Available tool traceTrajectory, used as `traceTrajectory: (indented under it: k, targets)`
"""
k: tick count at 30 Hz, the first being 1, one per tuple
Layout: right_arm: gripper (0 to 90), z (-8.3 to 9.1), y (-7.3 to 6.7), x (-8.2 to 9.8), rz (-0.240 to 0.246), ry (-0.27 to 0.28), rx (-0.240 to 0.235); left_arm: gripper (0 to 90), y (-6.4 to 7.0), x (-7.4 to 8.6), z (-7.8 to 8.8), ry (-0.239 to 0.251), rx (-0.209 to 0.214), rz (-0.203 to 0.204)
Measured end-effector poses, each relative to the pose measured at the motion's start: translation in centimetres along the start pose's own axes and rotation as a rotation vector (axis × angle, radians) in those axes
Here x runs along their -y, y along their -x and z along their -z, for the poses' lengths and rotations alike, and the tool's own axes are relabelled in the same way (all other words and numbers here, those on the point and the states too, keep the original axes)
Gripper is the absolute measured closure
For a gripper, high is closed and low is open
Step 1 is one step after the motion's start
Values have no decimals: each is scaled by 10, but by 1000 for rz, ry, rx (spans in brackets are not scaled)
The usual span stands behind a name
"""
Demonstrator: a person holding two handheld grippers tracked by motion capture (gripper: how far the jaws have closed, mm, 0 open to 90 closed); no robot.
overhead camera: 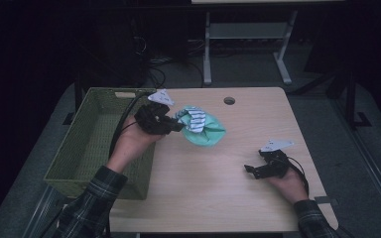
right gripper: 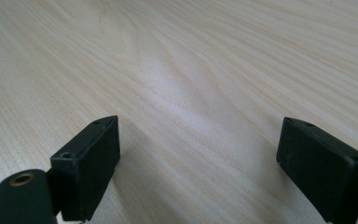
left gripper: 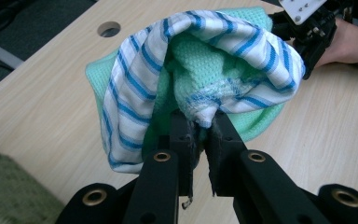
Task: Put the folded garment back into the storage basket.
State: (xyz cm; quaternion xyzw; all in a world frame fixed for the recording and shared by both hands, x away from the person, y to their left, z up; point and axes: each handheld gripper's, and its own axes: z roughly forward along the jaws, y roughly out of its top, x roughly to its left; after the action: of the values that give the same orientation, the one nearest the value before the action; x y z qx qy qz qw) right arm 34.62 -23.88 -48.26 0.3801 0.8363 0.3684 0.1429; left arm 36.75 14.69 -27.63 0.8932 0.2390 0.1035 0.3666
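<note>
A bundle of two cloths, one white with blue stripes (left gripper: 130,88) and one mint green (left gripper: 200,60), hangs above the wooden table. My left gripper (left gripper: 200,126) is shut on a pinched fold of that bundle. From above, the left gripper (overhead camera: 174,124) holds the cloths (overhead camera: 201,126) just right of the green basket (overhead camera: 87,144). My right gripper (overhead camera: 250,170) rests low over the table near its front right, jaws wide apart with bare wood between them. In the right gripper view its fingertips (right gripper: 93,154) frame nothing but tabletop.
The woven green basket stands at the table's left edge, its inside dark. A round cable hole (overhead camera: 229,100) lies near the table's far edge. Beyond the table stands a white desk frame (overhead camera: 248,44) on a dark floor.
</note>
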Motion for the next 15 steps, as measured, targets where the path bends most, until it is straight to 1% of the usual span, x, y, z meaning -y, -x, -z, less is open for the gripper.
traceTrajectory:
  k: [2, 6, 7, 15]
  targets:
    - [129, 0, 0, 0, 0, 0, 1, 815, -4, 2, 5, -1, -8, 5]
    - [130, 0, 0, 0, -2, 0, 4, 815, -12, 7, 18, 9, -26, 32]
    - [130, 0, 0, 0, -2, 0, 4, 814, -13, 8, 20, 8, -32, 32]
    - [130, 0, 0, 0, -3, 1, 5, 815, -28, 22, 49, 15, -87, 72]
